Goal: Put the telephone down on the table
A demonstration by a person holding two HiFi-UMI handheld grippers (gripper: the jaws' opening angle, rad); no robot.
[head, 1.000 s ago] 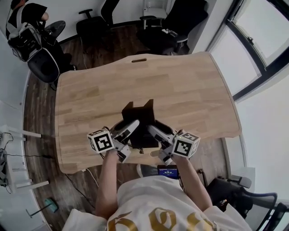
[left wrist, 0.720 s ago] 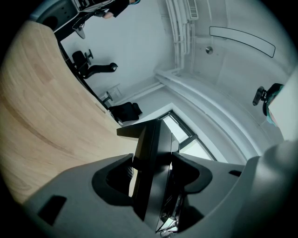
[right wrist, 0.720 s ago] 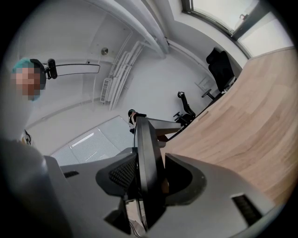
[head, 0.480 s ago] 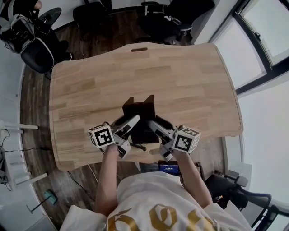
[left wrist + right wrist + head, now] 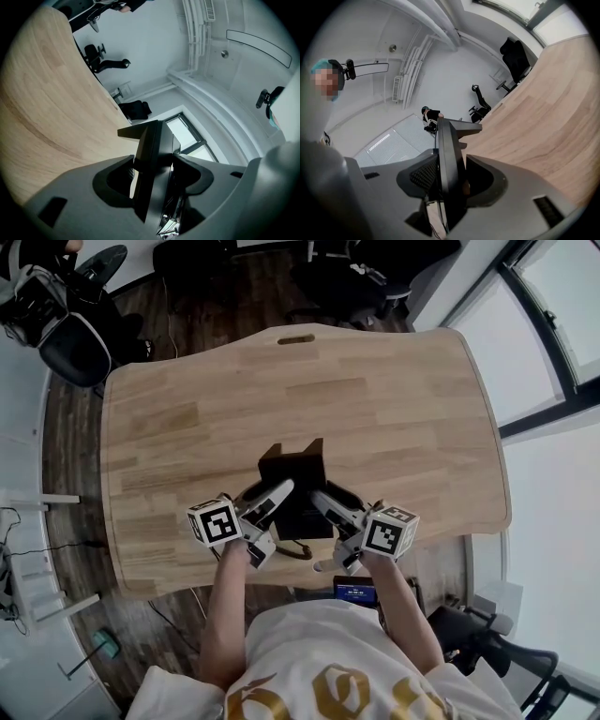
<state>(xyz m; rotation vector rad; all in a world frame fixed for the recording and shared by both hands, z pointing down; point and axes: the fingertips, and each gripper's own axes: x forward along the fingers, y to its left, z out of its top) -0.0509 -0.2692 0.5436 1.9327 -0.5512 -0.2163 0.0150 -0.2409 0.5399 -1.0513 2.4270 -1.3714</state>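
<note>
Big light wooden table (image 5: 375,418) fills the head view, with dark office chairs (image 5: 66,334) on the floor past its far edge and far-left corner. Black telephone (image 5: 298,493) is over the near-middle part of the table, close to the near edge; can't tell if its base touches the wood. It's gripped from both sides. The left gripper (image 5: 277,495) is clamped on the phone's left side, jaws pressed onto the dark body in the left gripper view (image 5: 152,154). The right gripper (image 5: 321,500) is clamped on the right side, jaws tight on a thin black edge (image 5: 449,140). A thin dark cord (image 5: 296,548) loops by the table's near edge between the grippers.
</note>
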